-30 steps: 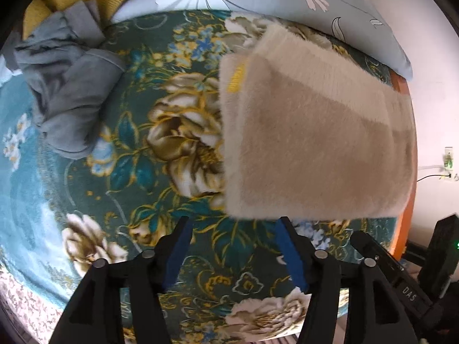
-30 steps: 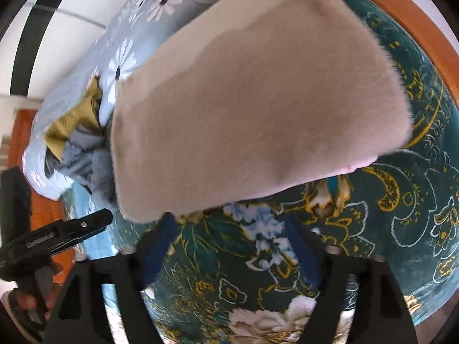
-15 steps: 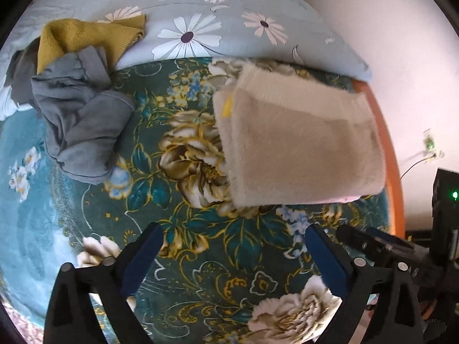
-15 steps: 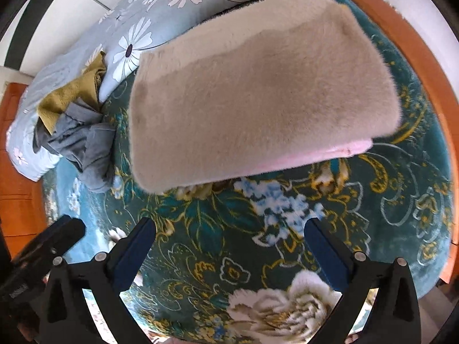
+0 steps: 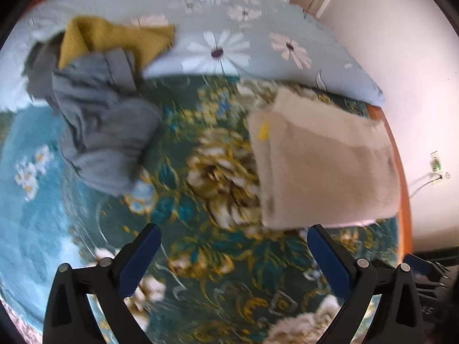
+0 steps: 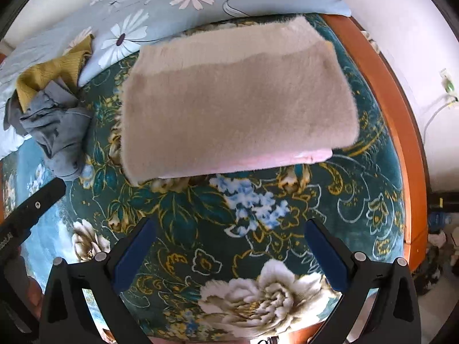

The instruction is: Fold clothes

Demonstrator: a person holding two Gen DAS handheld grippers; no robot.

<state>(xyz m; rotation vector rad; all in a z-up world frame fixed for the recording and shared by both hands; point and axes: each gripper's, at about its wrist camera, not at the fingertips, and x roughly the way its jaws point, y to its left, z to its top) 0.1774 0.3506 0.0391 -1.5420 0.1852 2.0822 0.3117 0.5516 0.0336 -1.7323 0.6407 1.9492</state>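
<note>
Left view: left gripper (image 5: pixel 233 253) jaws wide, nothing between; folded beige garment (image 5: pixel 324 166) flat on floral blanket (image 5: pixel 178 261); grey clothes (image 5: pixel 100 132) heaped left
Right view: right gripper (image 6: pixel 229 246) released, empty; beige garment (image 6: pixel 238 103) lies beyond fingertips

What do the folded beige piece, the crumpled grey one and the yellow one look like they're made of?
Folded beige piece: plush, faux-fur-like pile with fuzzy edges and a pink underside. Crumpled grey garment: thin, matte cloth, maybe cotton jersey, going by its soft creases. Yellow garment: looks like ribbed knit; fine lines run along it.
</note>
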